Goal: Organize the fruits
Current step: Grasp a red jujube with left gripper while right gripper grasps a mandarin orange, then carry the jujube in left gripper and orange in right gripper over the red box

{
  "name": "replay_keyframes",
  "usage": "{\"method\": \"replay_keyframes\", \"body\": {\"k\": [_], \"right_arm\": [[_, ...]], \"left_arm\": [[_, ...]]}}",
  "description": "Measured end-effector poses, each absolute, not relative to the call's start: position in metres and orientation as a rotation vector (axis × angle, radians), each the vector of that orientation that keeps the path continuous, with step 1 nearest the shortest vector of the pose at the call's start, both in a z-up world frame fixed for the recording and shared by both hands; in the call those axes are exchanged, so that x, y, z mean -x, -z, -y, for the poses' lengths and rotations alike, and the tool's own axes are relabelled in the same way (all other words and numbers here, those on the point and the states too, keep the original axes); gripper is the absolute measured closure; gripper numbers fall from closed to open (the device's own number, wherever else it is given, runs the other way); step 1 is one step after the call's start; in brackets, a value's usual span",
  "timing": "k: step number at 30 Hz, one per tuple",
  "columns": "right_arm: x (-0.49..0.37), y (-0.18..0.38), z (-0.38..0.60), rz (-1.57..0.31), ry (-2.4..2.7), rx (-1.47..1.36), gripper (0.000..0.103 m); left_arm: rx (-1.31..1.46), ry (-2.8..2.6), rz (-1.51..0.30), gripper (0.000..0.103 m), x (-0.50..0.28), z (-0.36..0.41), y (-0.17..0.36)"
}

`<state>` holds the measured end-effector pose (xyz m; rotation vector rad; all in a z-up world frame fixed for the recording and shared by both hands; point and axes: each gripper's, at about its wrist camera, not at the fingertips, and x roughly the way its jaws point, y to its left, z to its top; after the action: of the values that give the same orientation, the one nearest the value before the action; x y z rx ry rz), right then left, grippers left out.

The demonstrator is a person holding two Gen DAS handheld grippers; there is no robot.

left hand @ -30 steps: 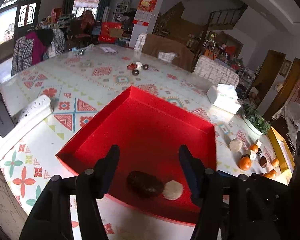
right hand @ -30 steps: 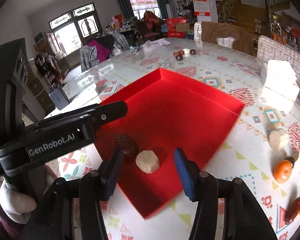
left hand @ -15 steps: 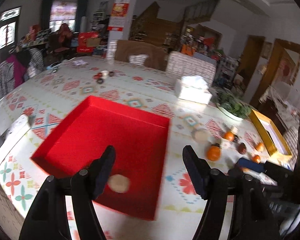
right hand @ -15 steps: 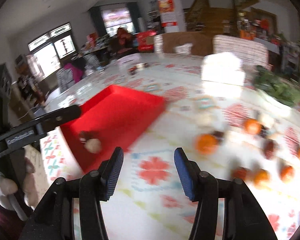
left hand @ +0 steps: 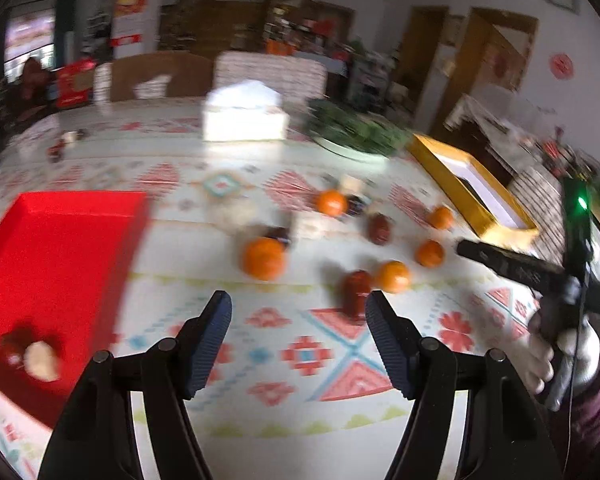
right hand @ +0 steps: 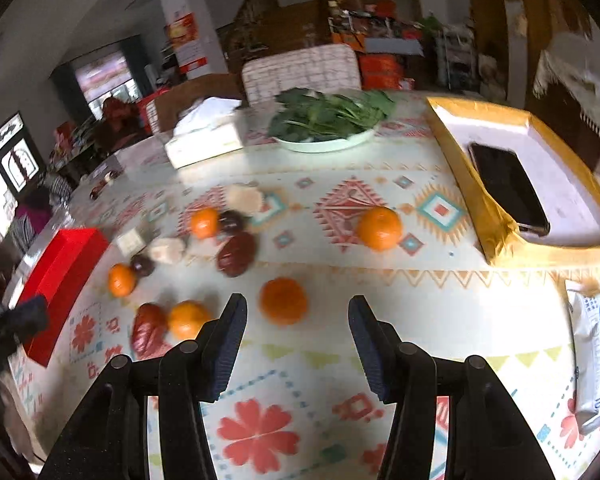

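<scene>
Several oranges, dark red fruits and pale round pieces lie loose on the patterned tablecloth. In the left wrist view my left gripper is open and empty, with a big orange and a dark red fruit just beyond it. The red tray at left holds a dark fruit and a pale piece. In the right wrist view my right gripper is open and empty, with an orange just beyond and between its fingertips. The red tray is far left.
A yellow box with a black phone stands at right. A white bowl of greens and a tissue box stand at the back. A wipes packet lies near the right edge.
Both grippers have swung right, away from the red tray and toward the loose fruit. Both stay open and empty. The dark fruit and pale piece remain in the tray.
</scene>
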<state>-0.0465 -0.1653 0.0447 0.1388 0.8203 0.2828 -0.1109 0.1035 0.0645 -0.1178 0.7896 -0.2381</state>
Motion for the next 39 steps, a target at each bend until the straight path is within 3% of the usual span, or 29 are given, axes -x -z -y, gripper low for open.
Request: {"method": "replay_keyframes", "body": {"k": [10,16,18,20,24,39], "right_arm": [[0.016,-0.022,0.158,-0.874,-0.316,-0.135,0.046],[0.015,-0.017,0.150,-0.877,-0.343,-0.113,0.046],[0.015,-0.015,0.149,-0.882,-0.353,-0.112,0.046],[0.015,-0.013,0.146,-0.886,-0.361,-0.105,0.050],[0.018,-0.012,0.136,-0.896,-0.397,-0.085,0.068],[0.046,-0.039,0.121,-0.831,-0.369,-0.037,0.069]], "left_arm": [[0.013,0.289,-0.882,0.035,0.067,-0.043,-0.028],[-0.009,0.307,-0.914,0.053,0.053,-0.033,-0.015],[-0.031,0.295,-0.910,0.067,0.050,-0.030,-0.012],[-0.051,0.287,-0.905,0.073,0.050,-0.028,-0.012],[-0.041,0.299,-0.902,0.073,0.051,-0.028,-0.013],[0.088,0.249,-0.791,0.073,0.089,-0.084,-0.051]]}}
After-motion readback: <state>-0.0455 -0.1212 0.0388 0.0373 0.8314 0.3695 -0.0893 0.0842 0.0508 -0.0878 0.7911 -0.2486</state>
